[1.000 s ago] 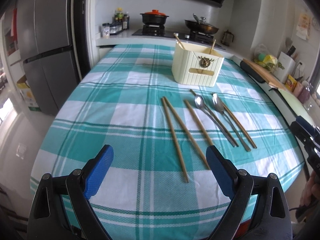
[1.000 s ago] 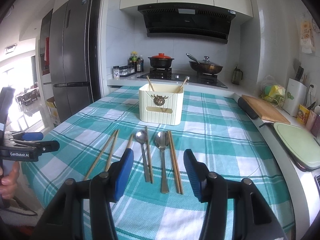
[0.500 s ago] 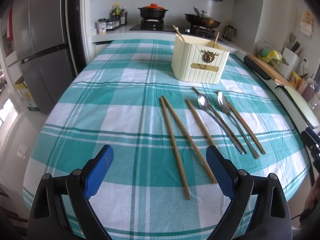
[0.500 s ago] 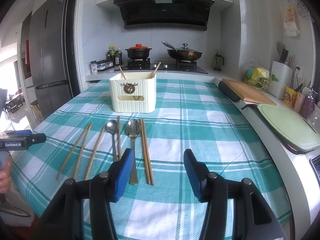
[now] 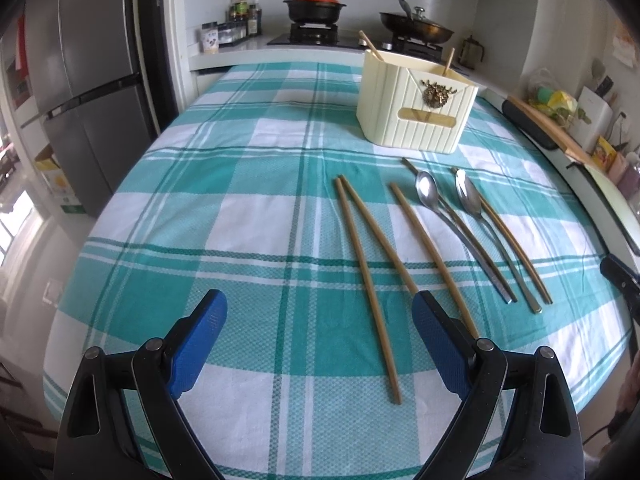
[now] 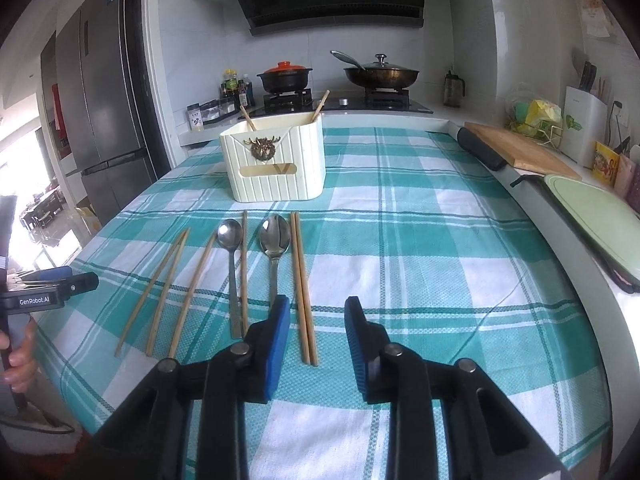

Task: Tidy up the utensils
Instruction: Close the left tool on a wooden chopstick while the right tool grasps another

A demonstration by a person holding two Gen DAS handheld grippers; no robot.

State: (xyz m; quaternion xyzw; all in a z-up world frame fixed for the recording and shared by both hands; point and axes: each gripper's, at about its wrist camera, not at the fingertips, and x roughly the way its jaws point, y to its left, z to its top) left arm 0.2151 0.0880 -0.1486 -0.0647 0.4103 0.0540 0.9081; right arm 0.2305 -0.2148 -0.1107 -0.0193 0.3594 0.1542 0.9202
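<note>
- My right gripper (image 6: pixel 316 330): jaws spread, nothing between the blue pads, hovering over the near ends of a chopstick pair (image 6: pixel 303 284); left pad sits over the handle end of the right spoon (image 6: pixel 274 240).
- My left gripper (image 5: pixel 318 340): jaws wide apart, empty, above the tablecloth (image 5: pixel 224 208); one chopstick (image 5: pixel 366 286) runs up through the gap, two more (image 5: pixel 432 260) pass by the right pad.
- Also seen in right view: left gripper (image 6: pixel 56 284) at table's left edge, held in my hand (image 6: pixel 18 356).
- Utensils all flat on the cloth in a row: left spoon (image 6: pixel 231 258) with a single chopstick (image 6: pixel 244 268) touching alongside, three loose chopsticks (image 6: pixel 168 288) further left.
- Cream utensil holder (image 6: pixel 276 160) upright just behind the row, two sticks (image 6: pixel 320 106) leaning out of its top.
- Behind: stove with red-lidded pot (image 6: pixel 285 76) and wok (image 6: pixel 380 72); fridge (image 6: pixel 100 92) left, cutting board (image 6: pixel 520 152) right.
</note>
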